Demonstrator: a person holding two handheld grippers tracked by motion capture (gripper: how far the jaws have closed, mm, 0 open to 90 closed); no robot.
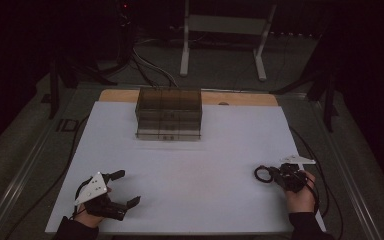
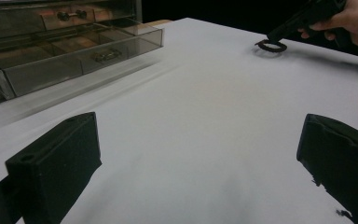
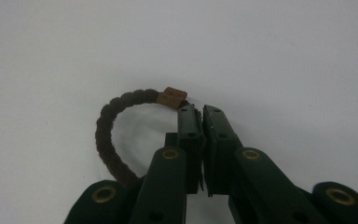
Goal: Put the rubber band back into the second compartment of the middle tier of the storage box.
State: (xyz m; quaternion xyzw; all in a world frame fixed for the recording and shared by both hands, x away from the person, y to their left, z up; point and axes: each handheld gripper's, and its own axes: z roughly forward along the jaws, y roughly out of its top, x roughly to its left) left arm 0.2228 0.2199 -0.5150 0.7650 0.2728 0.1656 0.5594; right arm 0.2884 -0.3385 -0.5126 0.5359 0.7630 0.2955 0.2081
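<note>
Evidently we were at the pickup stage: our right gripper [image 3: 202, 109] had its jaws pressed together on a dark braided hair tie [image 3: 109, 130], pinching it just beside the small brown tag [image 3: 172, 96] on the loop. In the high view that tie [image 1: 263, 174] lay near the right edge of the white board [image 1: 190, 150], towards the near corner, with the right gripper [image 1: 274, 175] low over it. Whether the loop was already lifted or resting on the board we could not tell; in the left gripper view it [image 2: 271, 45] seemed to sit on or just above the surface.

Our left gripper [image 1: 128, 187] hung near the front left corner of the board with its jaws spread wide and nothing between them.

At the far edge, about midway along it, stood a smoky clear drawer box [image 1: 168, 114]. From the left gripper view its bottom drawer [image 2: 74, 58] looked pulled out, divided into compartments, one with a small item we could not make out.

We judged that the next move called for raising the tie clear of the board without letting it slip, carrying it across to the far edge, and dropping it into an open compartment. The free left gripper could steady the box if needed.
</note>
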